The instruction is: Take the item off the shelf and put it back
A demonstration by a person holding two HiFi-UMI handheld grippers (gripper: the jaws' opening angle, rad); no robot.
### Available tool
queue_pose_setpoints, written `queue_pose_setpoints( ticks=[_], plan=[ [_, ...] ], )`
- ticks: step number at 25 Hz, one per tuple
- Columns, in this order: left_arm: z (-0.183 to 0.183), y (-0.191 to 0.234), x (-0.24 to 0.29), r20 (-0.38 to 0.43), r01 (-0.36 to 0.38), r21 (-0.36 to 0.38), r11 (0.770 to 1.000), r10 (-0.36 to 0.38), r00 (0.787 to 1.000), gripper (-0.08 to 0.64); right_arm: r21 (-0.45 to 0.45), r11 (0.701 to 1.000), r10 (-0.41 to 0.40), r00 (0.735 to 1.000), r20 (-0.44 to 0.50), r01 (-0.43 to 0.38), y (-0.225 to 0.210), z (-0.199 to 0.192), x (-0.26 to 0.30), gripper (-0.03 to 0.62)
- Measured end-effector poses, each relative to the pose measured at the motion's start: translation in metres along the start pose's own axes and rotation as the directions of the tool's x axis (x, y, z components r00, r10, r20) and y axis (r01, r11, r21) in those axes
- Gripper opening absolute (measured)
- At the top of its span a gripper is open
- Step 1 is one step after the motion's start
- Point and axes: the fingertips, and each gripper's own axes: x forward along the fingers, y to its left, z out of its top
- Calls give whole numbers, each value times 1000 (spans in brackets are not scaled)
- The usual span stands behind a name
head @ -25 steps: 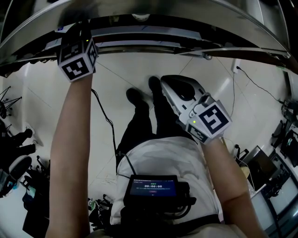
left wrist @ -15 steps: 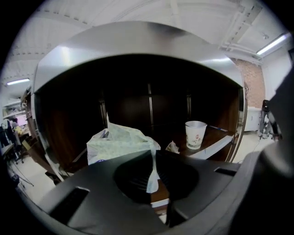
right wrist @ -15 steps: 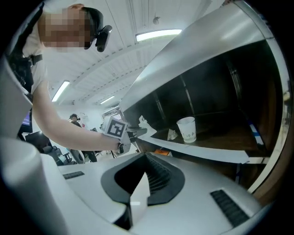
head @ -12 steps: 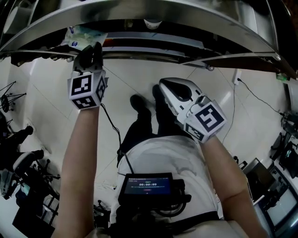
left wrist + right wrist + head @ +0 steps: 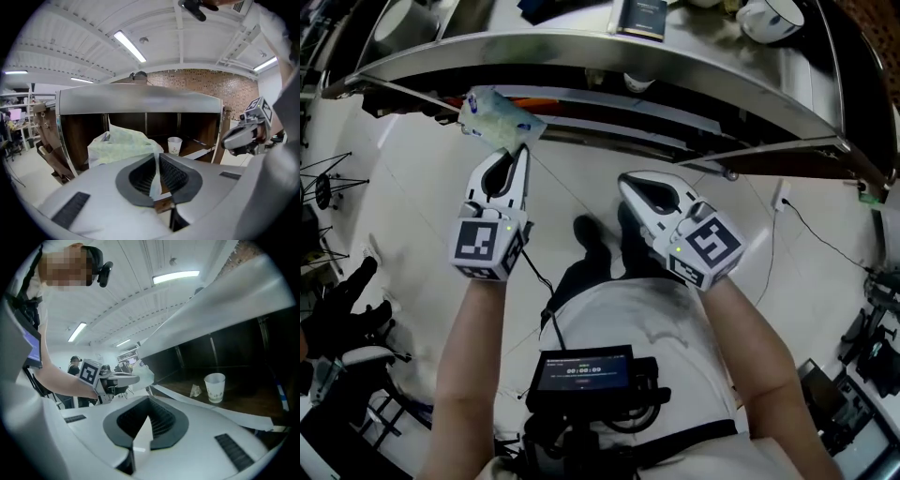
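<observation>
A crinkled pale green packet [image 5: 492, 114] hangs just outside the steel shelf's front rim [image 5: 675, 61]. My left gripper [image 5: 517, 152] is shut on its lower edge. In the left gripper view the packet [image 5: 123, 143] bulges beyond the jaws, and a thin flap of it is pinched between the pads [image 5: 140, 174]. My right gripper [image 5: 626, 182] is held lower and to the right, away from the packet. Its jaws are shut with nothing in them [image 5: 149, 416]. From the right gripper view, the left gripper [image 5: 123, 378] carries the packet [image 5: 145, 374] in front of the shelf opening.
Inside the dark shelf bay stand a paper cup [image 5: 215, 386] and a crumpled scrap [image 5: 195, 390]. On the shelf's top lie a dark book [image 5: 639, 17] and a white cup [image 5: 769, 17]. A screen device [image 5: 581, 367] hangs on the person's chest. Cables cross the white floor [image 5: 806, 225].
My left gripper has drawn back out of the shelf toward the person, bringing the green packet with it. The right gripper has stayed about where it was.
</observation>
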Motion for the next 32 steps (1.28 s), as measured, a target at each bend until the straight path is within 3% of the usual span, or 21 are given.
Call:
queue_pose_setpoints(
  ticks=[8,13,18,23,32],
  plan=[
    [2,-12,-63,41,16,-86,996,-12,999,25,-48,992,121,992,31,-119,37,38,16,6],
    [40,-29,-93,95,67,-117,991,-56,994,25,-114,976,191,980,48,-185,62,69,20,6],
    [62,-30,-119,155,74,-66,995,-63,986,25,-165,958,247,967,58,-234,89,94,21,6],
    [77,-46,-130,160,121,-77,990,-107,981,25,-181,944,292,954,67,-276,107,108,20,6],
    [79,-41,-133,187,96,-59,994,-84,979,25,-205,934,311,948,69,-292,108,109,17,6]
  ],
)
